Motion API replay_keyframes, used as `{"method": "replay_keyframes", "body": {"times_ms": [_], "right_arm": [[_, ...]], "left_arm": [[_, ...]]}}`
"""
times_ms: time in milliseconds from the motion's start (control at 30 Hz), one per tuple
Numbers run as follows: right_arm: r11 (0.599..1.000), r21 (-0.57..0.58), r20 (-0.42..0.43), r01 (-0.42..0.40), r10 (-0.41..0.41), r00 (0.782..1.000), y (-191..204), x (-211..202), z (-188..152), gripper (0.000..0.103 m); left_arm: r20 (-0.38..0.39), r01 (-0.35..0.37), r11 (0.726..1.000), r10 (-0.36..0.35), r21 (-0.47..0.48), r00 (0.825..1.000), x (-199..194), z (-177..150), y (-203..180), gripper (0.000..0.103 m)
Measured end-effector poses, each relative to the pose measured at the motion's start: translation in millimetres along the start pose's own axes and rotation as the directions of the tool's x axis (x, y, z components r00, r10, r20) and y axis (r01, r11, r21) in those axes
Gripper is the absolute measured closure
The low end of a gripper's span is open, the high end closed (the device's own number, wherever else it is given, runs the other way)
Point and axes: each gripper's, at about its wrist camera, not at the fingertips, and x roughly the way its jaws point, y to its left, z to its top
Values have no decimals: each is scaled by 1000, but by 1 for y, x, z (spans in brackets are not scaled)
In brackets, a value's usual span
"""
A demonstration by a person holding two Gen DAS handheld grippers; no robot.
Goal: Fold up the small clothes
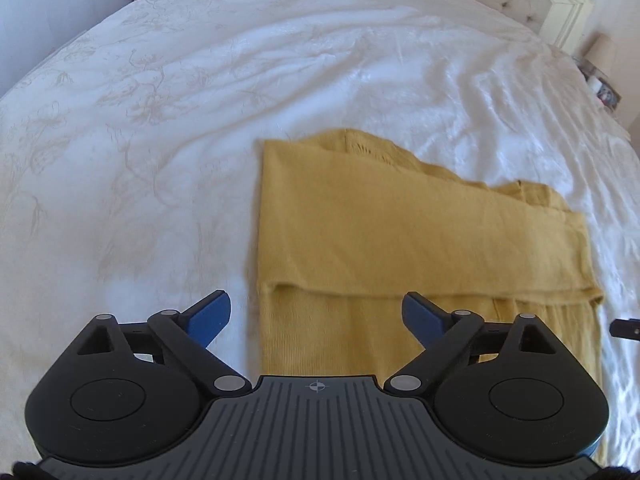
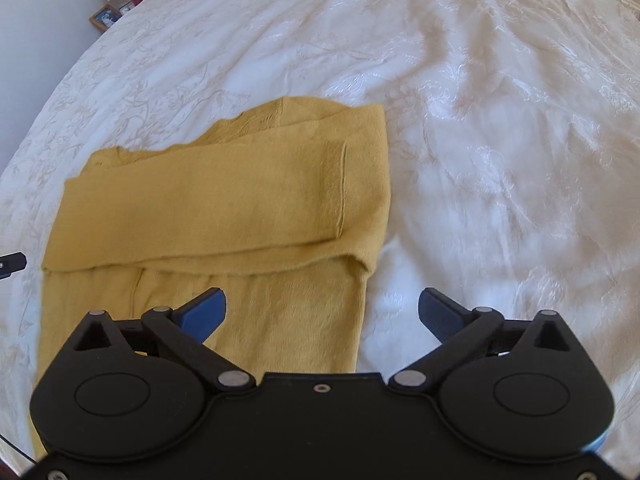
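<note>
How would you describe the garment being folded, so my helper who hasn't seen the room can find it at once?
Start at the big bed under the white embroidered bedspread. On it, near the edge closest to the cameras, lies the mustard-yellow knit garment, flat, with one layer folded across itself. It is the only coloured item on the white cover, lying just ahead of both open grippers' blue fingers.
</note>
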Motion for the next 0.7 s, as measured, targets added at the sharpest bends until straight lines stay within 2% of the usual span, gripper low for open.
{"method": "replay_keyframes", "body": {"times_ms": [167,433,700], "right_arm": [[996,-69,-90,-63,56,994,8,-25,-55,1],[991,-65,-212,-113,97,972,2,-52,-134,1],[987,-34,-284,-156,140,948,0,-59,-173,1]], "left_arm": [[-64,-8,1000,9,26,998,-28,-59,0,9],[-140,-10,1000,8,-17,990,-62,-137,16,10],[-182,20,999,-25,-25,983,-71,-184,17,10]]}}
